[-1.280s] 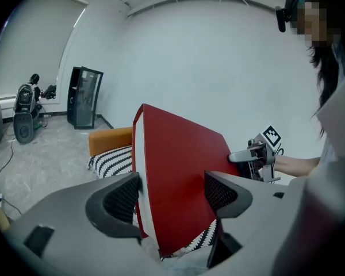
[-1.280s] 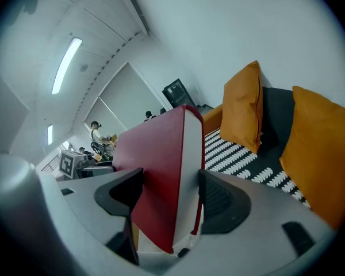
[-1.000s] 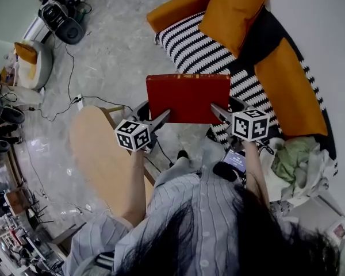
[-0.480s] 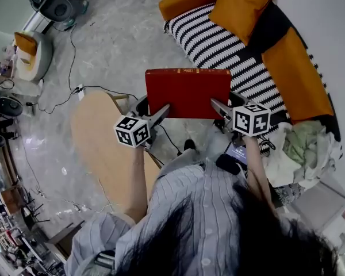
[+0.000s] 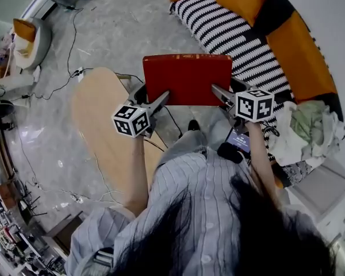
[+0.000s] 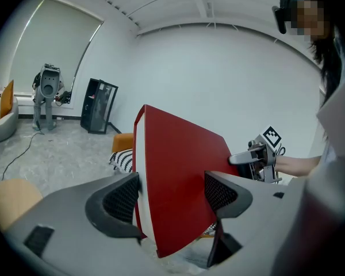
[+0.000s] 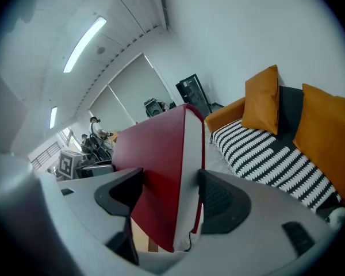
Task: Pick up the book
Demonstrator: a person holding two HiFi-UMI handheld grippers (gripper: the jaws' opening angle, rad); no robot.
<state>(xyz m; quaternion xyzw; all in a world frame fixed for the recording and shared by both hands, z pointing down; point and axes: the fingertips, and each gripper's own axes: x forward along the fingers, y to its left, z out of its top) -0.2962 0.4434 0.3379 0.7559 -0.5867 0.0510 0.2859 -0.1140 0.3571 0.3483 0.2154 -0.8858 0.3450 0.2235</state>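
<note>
Red book is off the surfaces, held roughly level in front of the person, over the floor btwn the wooden table & the striped sofa. Left gripper is clamped on its near-left corner and right gripper on the near-right, w/ each pair of jaws pressing on cover + pages.

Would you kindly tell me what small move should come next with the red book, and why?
Probably raise both grippers together, evenly. The red book is already in the air, resting on nothing, with the left gripper shut on its near left corner and the right gripper on its near right corner. Each holds only an edge, so uneven motion might twist it loose.
</note>
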